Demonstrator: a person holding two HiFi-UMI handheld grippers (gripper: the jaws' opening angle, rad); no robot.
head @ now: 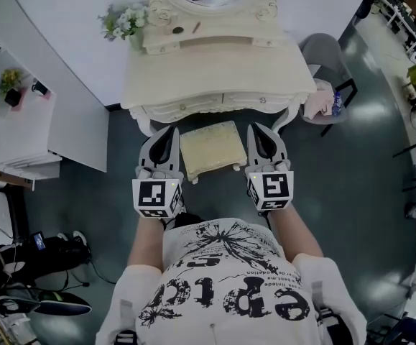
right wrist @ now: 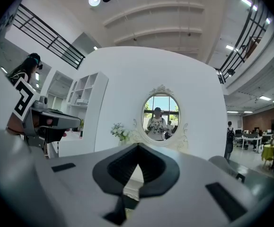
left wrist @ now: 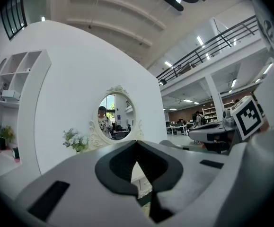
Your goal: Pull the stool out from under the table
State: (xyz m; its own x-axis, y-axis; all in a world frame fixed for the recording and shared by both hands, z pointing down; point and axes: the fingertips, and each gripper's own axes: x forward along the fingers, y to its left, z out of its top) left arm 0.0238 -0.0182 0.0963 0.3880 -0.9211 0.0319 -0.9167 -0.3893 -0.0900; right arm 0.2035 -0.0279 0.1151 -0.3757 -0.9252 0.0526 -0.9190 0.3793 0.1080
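The stool (head: 209, 148) is coloured pale cream. The dressing table (head: 215, 77) is painted creamy white. The left gripper (head: 169, 131) and right gripper (head: 258, 129) are made grey with black insides. Their marker cubes (head: 157, 196) are patterned with black and white squares. The floor (head: 351, 192) is dark grey-green. The near shirt (head: 229, 279) is white, printed black.

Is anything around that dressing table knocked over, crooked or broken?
Nothing looks spilled or broken. Only the stool seems slightly crooked: its edges sit at a small angle to the front of the dressing table. The flowers on the table's left corner stand upright.
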